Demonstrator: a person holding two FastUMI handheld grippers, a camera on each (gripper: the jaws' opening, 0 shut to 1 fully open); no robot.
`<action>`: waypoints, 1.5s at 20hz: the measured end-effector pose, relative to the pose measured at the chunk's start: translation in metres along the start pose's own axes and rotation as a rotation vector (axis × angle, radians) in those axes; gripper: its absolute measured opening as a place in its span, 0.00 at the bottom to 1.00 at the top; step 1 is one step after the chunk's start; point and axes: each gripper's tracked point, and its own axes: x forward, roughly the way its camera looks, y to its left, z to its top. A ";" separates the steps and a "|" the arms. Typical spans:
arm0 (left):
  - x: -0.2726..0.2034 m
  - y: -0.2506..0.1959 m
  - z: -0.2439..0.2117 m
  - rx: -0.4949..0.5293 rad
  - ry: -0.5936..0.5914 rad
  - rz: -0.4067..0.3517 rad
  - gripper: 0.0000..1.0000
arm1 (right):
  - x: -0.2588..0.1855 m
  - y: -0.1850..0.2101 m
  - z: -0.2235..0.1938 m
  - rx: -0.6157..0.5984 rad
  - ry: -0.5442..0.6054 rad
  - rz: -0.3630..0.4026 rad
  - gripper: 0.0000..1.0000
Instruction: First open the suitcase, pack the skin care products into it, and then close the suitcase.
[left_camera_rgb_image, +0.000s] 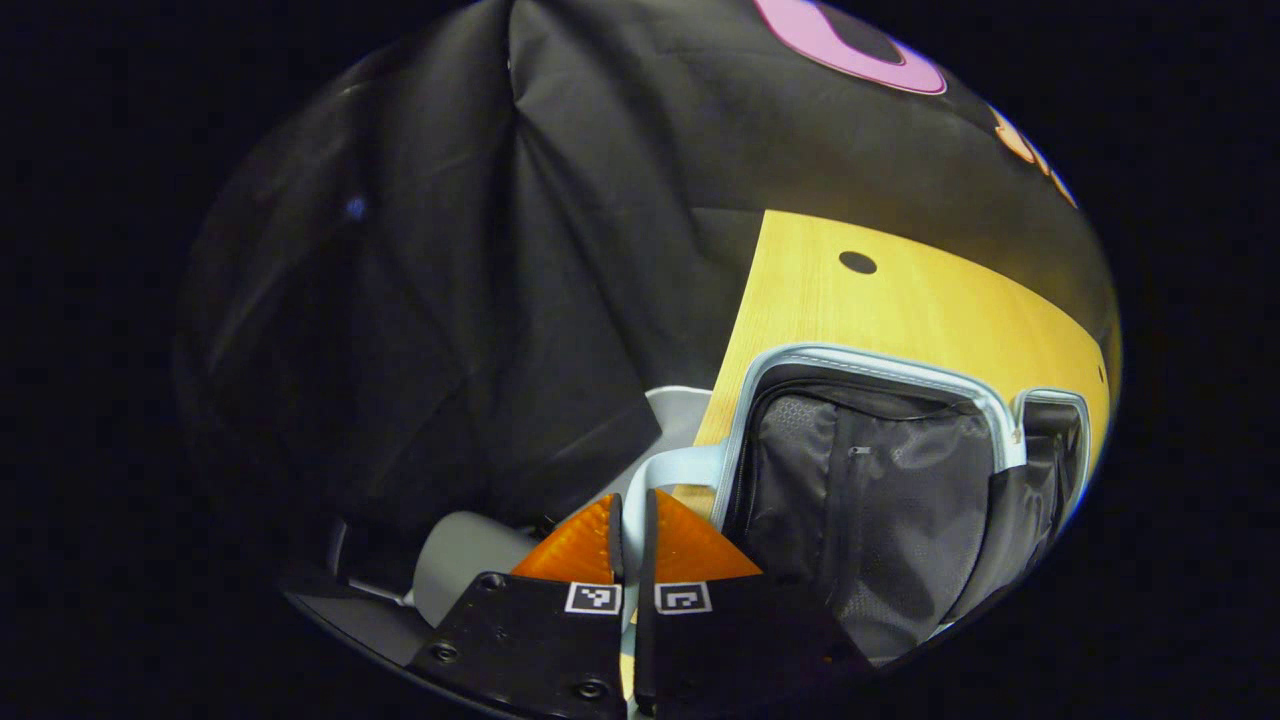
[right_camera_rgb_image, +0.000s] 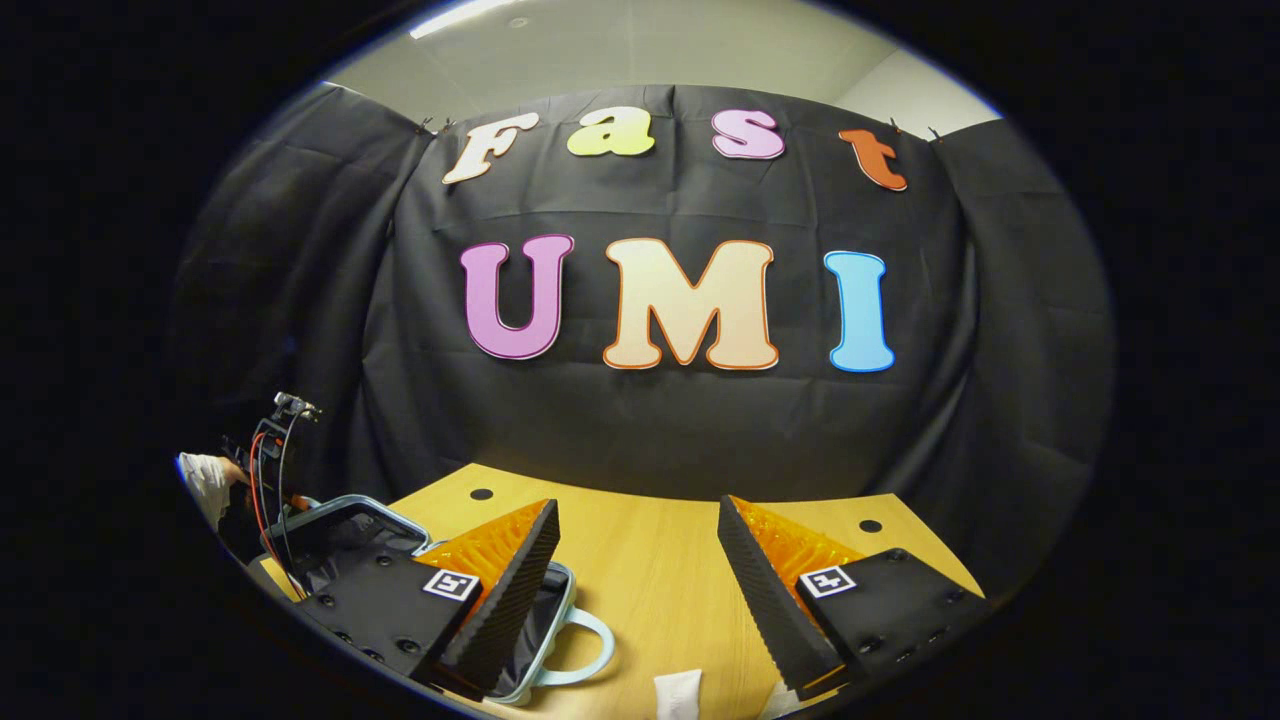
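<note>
Here we see the left gripper (left_camera_rgb_image: 632, 520) clamped on the pale handle (left_camera_rgb_image: 668, 468) of the open suitcase (left_camera_rgb_image: 880, 480) at lower centre; the right gripper (right_camera_rgb_image: 640, 590) gapes above the table (right_camera_rgb_image: 650, 580).

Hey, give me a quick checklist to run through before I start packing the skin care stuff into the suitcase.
1. Light blue hard-shell suitcase open, dark mesh lining exposed: ok.
2. Right tongs open, ready to grasp: ok.
3. Left tongs nearly closed at the suitcase's pale blue handle; whether they pinch it: cannot tell.
4. Skin care product within reach: a white tube lies on the wooden table just ahead of the right tongs: ok.
5. Other products located: cannot tell.
</note>
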 end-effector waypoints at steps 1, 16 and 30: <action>0.001 0.007 -0.005 -0.005 0.001 0.027 0.00 | -0.001 -0.003 0.000 -0.002 0.002 -0.007 1.00; -0.065 0.013 0.044 -0.129 -0.304 0.206 0.95 | -0.011 -0.036 0.020 0.011 -0.067 0.013 1.00; -0.360 -0.174 0.147 -0.039 -0.908 0.035 1.00 | -0.031 -0.107 0.071 0.050 -0.216 0.063 1.00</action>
